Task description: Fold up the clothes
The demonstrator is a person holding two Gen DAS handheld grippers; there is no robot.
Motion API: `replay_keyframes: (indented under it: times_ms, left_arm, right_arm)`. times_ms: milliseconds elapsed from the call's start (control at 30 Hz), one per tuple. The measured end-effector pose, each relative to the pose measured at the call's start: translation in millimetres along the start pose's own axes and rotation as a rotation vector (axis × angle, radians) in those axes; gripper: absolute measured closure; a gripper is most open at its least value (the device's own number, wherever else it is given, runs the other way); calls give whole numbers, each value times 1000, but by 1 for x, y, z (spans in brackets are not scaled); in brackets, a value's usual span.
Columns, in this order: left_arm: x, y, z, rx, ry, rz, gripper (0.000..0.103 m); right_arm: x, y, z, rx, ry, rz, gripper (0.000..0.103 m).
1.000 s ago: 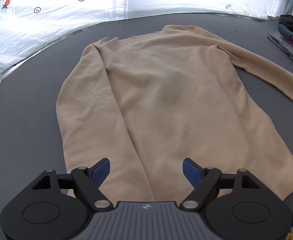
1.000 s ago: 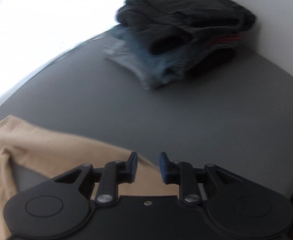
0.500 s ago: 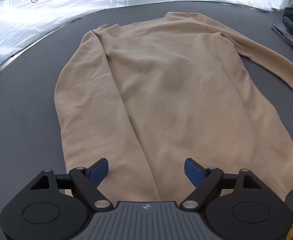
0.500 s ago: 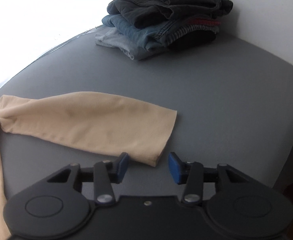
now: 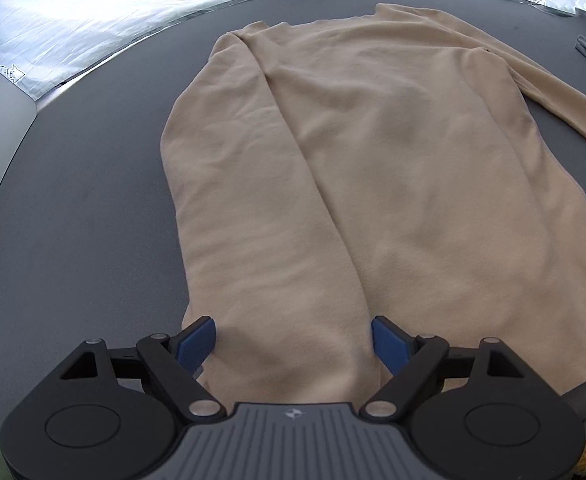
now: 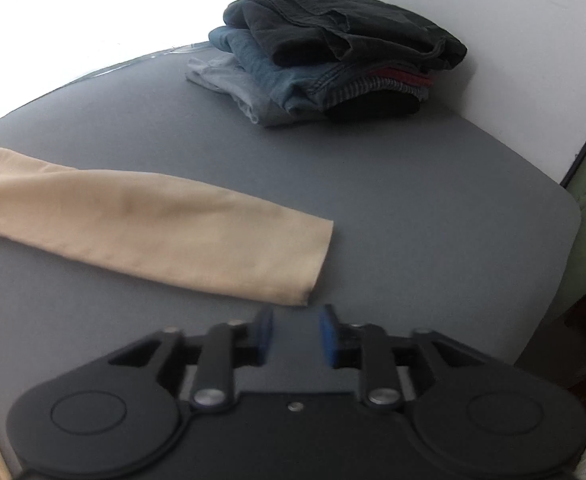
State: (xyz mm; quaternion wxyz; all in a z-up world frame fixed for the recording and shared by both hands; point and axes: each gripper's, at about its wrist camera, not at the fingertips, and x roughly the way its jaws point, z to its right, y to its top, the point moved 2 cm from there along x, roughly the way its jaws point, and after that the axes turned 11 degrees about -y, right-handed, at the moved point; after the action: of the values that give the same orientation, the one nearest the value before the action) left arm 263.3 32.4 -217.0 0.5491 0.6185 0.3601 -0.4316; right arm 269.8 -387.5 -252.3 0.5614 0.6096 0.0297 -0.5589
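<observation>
One tan sweater (image 5: 373, 168), two open claws

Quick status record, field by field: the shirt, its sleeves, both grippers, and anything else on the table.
shirt: tan long-sleeved shirt lying flat on the grey table
left sleeve: folded in over the body
right sleeve: stretched out sideways, cuff flat on the table
left gripper: open, jaws wide over the hem, gripping nothing
right gripper: open, just short of the cuff, not touching it
other: stack of folded dark clothes at the far corner, apart from the sleeve
</observation>
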Motion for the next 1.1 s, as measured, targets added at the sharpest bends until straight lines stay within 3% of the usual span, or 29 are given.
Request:
replay_keyframes:
  times_ms: [200,267,333,400,433,467,633,733,800,900,1000,1100]
  left_arm:
    - [1,-20,-2,50,-23,-40,14]
    - [1,-24,-1,85,-38,-17,17]
    - [-3,-26,-2,121,-41,14,39]
    - [-11,-27,-9,145,-12,42,83]
    - [-16,-27,-17,129,-21,63,90]
    - [-23,-26,-27,96,-52,86,90]
    - [-72,-16,-104,-162,-155,206,92]
    - [-83,-16,-168,-346,-312,189,88]
    - [-85,-22,-200,-426,-343,205,88]
    - [-83,-31,-248,-534,-289,239,95]
    - [-85,-44,-331,-885,-289,375,97]
    - [-106,-57,-387,-1076,-53,546,96]
  right_arm:
    - [-39,7,-45,-191,60,151,49]
    - [-50,5,-64,-234,95,171,49]
    - [-59,2,-83,-272,122,176,49]
    - [-74,-5,-101,-305,143,177,49]
    - [-83,-9,-110,-320,158,179,49]
    - [-90,-14,-118,-337,174,181,49]
    - [-121,-28,-163,-420,230,198,49]
    - [-133,-34,-186,-450,257,187,49]
    - [-139,-42,-199,-483,254,174,49]
    - [-147,-57,-212,-541,247,155,49]
    - [-153,-70,-217,-575,225,155,49]
    - [-158,-75,-217,-588,207,159,49]
